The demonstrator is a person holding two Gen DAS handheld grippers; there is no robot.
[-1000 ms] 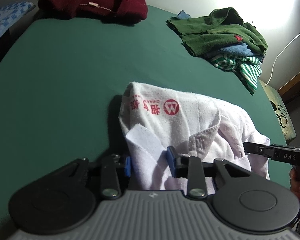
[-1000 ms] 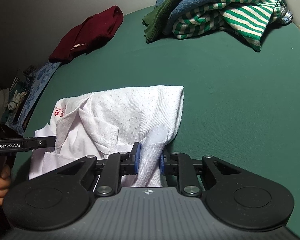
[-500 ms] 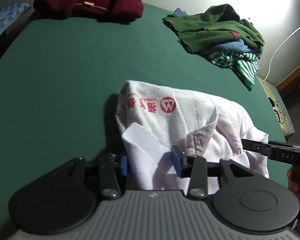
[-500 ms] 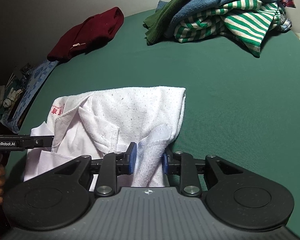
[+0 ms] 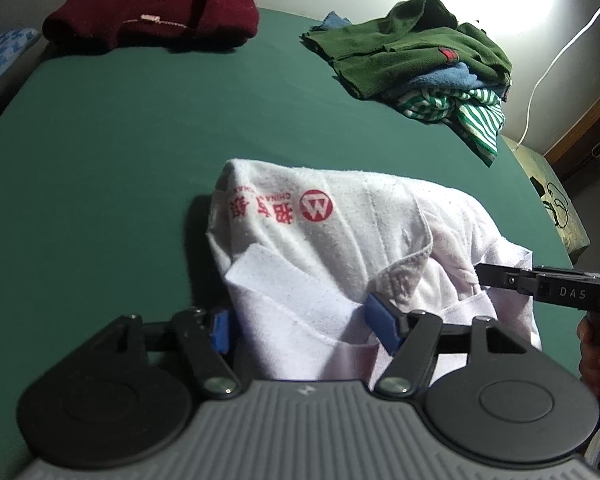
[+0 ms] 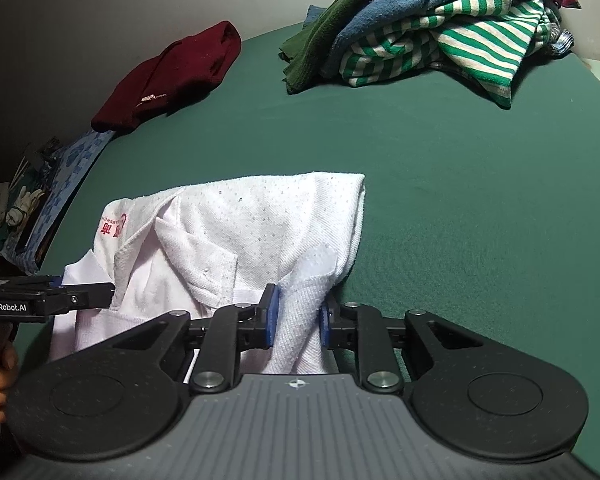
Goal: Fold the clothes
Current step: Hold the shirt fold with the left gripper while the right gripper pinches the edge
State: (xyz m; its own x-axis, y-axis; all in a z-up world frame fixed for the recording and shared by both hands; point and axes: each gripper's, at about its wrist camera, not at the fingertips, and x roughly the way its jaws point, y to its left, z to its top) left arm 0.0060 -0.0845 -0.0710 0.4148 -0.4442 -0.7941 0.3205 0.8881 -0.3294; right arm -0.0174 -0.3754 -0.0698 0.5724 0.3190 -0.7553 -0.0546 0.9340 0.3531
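Shirt pinched by R gripper

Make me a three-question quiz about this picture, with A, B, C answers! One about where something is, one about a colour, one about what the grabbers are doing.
1. Where is the dark red sweater?
A. at the table's far edge
B. under the white shirt
C. on the clothes pile

2. What colour is the round logo on the white shirt?
A. blue
B. red
C. green

3. Which gripper pinches the shirt?
A. left gripper
B. right gripper
C. neither

Answers:
1 A: it lies alone at the far edge of the green table.
2 B: a red circle beside red writing.
3 B: its blue fingers squeeze a fold; the left fingers have just been opening, with cloth loose between them.
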